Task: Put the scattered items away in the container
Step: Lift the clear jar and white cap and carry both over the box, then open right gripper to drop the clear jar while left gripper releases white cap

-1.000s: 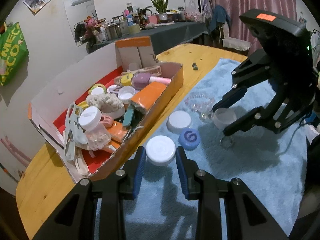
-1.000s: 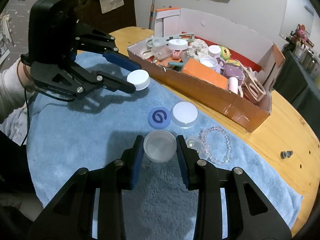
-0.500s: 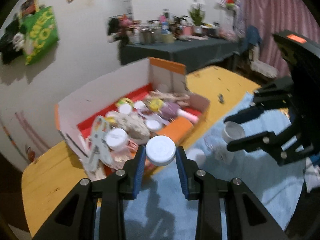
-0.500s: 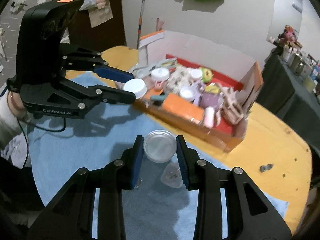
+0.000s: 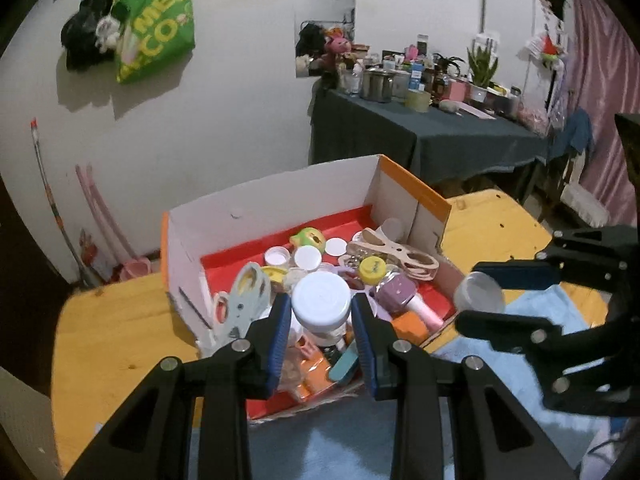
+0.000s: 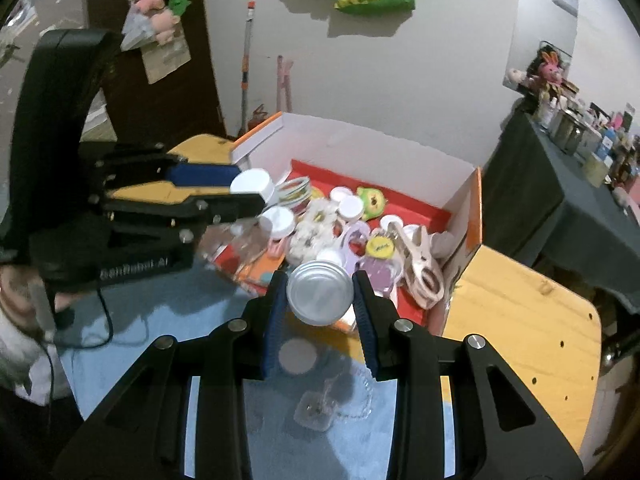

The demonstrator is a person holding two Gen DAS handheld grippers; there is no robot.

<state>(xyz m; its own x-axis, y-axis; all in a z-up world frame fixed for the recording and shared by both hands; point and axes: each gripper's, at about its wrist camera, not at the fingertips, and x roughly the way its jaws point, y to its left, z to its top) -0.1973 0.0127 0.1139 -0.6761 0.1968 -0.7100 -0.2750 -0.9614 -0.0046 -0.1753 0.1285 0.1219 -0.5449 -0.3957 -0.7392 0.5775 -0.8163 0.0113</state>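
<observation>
Both claws have lifted off the blue towel (image 6: 132, 340): left gripper (image 5: 321, 312) holds a white jar (image 5: 321, 300), right gripper (image 6: 320, 294) a clear jar (image 6: 320, 292), over the full box (image 5: 280, 196); beads (image 6: 356, 396) remain

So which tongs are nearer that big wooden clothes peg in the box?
Right. The right tongs hang beside the peg; the left tongs hover at the box's far end.

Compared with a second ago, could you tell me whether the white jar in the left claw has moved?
Yes. The white jar, then low over the blue towel, now hangs above the cardboard box.
</observation>
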